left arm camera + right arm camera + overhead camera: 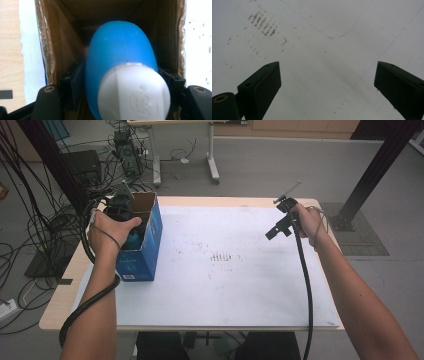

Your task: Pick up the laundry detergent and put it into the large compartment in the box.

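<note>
- The left gripper (121, 206) reaches down into the open top of a tall blue cardboard box (145, 251) that stands near the left edge of the table.
- Between its jaws sits a blue plastic bottle with a white cap (120, 62). The bottle is inside the box, with brown walls close on both sides and little room to move.
- The jaws sit right at the bottle's sides, but I cannot tell if they press on it.
- The box stands on a big white mat (240, 285) that covers most of the light wooden table (62, 285).
- The right gripper (280, 225) hangs over the far right part of the mat, close to the right edge. Its jaws are wide apart with nothing between them.
- The mat between the box and the right gripper is bare but for small brown marks (221, 257).
</note>
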The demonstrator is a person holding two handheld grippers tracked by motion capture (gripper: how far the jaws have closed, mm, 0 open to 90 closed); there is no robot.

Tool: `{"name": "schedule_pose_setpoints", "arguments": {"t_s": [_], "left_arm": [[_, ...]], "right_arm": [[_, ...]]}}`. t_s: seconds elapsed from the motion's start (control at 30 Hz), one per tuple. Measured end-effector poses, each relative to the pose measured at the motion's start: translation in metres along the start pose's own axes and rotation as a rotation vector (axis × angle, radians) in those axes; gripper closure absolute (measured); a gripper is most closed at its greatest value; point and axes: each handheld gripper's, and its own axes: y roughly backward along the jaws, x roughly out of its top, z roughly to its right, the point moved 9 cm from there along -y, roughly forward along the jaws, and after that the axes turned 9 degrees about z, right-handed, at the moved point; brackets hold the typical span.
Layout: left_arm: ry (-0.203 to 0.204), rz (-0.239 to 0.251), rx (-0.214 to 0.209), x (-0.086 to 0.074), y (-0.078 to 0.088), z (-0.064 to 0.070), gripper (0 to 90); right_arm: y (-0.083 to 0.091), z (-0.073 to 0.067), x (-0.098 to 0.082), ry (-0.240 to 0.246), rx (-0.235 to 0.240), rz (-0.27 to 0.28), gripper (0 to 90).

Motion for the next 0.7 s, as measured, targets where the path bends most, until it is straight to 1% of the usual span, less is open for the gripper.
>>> {"name": "schedule_pose_setpoints", "arguments": {"t_s": [0.17,0.37,0.47,0.6,0.63,0.67,0.7], "left_arm": [[0.005,-0.001,-0.004,0.000,0.001,0.000,31.8],[0.005,0.001,0.001,0.001,0.005,0.000,31.7],[0.001,0.020,-0.008,0.004,0.013,0.002,31.6],[-0.010,0.038,-0.002,0.008,0.023,0.006,31.6],[-0.009,0.044,0.005,0.009,0.026,0.006,31.6],[-0.009,0.044,0.005,0.009,0.026,0.006,31.6],[-0.017,0.054,0.008,0.012,0.031,0.007,31.6]], "right_arm": [[-0.001,-0.001,0.000,0.000,0.001,-0.002,7.1],[-0.002,-0.001,0.000,0.000,0.001,-0.003,7.0],[-0.002,-0.001,0.001,0.000,0.002,-0.002,7.1],[-0.002,-0.001,0.001,0.004,0.001,-0.003,7.1],[-0.002,-0.001,0.001,0.005,0.000,-0.003,7.1],[-0.002,-0.001,0.001,0.005,0.000,-0.003,7.1],[-0.002,-0.001,0.001,0.007,-0.001,-0.001,7.1]]}}
